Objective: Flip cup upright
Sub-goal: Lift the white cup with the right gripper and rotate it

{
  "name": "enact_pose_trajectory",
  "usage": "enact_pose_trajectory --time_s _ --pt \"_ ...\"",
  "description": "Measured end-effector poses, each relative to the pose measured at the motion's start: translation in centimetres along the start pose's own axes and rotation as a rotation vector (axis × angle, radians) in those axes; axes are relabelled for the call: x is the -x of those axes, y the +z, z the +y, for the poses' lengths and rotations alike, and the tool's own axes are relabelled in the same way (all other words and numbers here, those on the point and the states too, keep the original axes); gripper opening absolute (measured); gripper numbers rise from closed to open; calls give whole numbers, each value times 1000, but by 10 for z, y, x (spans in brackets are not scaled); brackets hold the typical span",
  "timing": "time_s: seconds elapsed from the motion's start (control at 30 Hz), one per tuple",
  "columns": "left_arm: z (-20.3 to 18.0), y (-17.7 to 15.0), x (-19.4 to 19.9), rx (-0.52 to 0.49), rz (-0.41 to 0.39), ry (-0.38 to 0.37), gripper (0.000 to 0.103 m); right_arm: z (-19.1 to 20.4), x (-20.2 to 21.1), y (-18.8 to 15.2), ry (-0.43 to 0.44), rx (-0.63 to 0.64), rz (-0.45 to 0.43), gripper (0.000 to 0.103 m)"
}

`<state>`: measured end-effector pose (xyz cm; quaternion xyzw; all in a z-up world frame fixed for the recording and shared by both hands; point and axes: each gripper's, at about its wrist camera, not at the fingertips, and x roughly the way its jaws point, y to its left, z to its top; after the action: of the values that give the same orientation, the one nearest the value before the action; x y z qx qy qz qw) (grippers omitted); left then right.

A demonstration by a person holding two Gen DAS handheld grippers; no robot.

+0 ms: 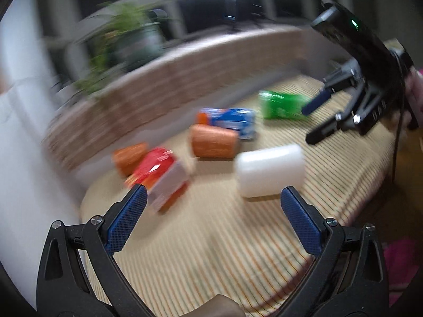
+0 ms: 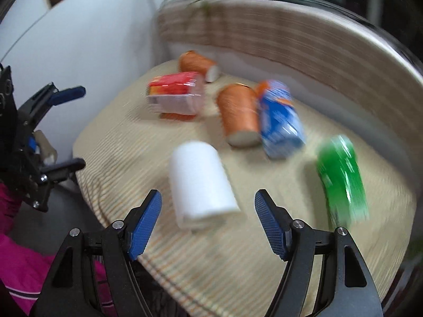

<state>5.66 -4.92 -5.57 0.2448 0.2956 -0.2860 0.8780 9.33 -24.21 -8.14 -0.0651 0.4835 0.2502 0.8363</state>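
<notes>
Several cups lie on their sides on a striped mat (image 1: 211, 237) (image 2: 119, 142). A white cup (image 1: 269, 170) (image 2: 201, 185) lies nearest. My right gripper (image 2: 208, 224) is open, its jaws wide apart just short of the white cup's mouth end. My left gripper (image 1: 214, 216) is open and empty, a little short of the white cup. An orange cup (image 1: 214, 141) (image 2: 239, 113) lies mid-mat beside a blue cup (image 1: 230, 121) (image 2: 280, 124). A second orange cup (image 1: 129, 157) (image 2: 198, 64), a red cup (image 1: 161, 174) (image 2: 175, 95) and a green cup (image 1: 283, 104) (image 2: 342, 177) lie around them. Both views are motion-blurred.
A brown striped backrest (image 1: 185, 79) (image 2: 264, 34) curves behind the mat, with a potted plant (image 1: 124, 39) beyond it. A white wall (image 2: 79, 26) stands to the left. The other gripper shows in each view: the right one (image 1: 317, 121), the left one (image 2: 74, 126). Pink clothing (image 2: 15, 259) is at lower left.
</notes>
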Motion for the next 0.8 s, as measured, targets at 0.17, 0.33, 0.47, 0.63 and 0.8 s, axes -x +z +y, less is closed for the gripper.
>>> enact_pose_trajectory --time_s 0.17,0.33,0.47,0.63,0.8 --pt "-31 21 -26 -214 50 -98 99 -22 21 -49 -38 -126 -38 73" --pt "-61 34 -60 -407 156 -183 97 -40 35 -96 -53 -263 -69 73" --pt "-79 32 -82 -569 227 -187 97 -47 46 -122 -66 -333 -96 73" --pt "-95 27 -106 -710 283 -189 97 -53 54 -139 -56 -393 -117 73" --pt "-109 17 -125 -830 312 -191 97 -61 57 -149 -49 -435 -133 73"
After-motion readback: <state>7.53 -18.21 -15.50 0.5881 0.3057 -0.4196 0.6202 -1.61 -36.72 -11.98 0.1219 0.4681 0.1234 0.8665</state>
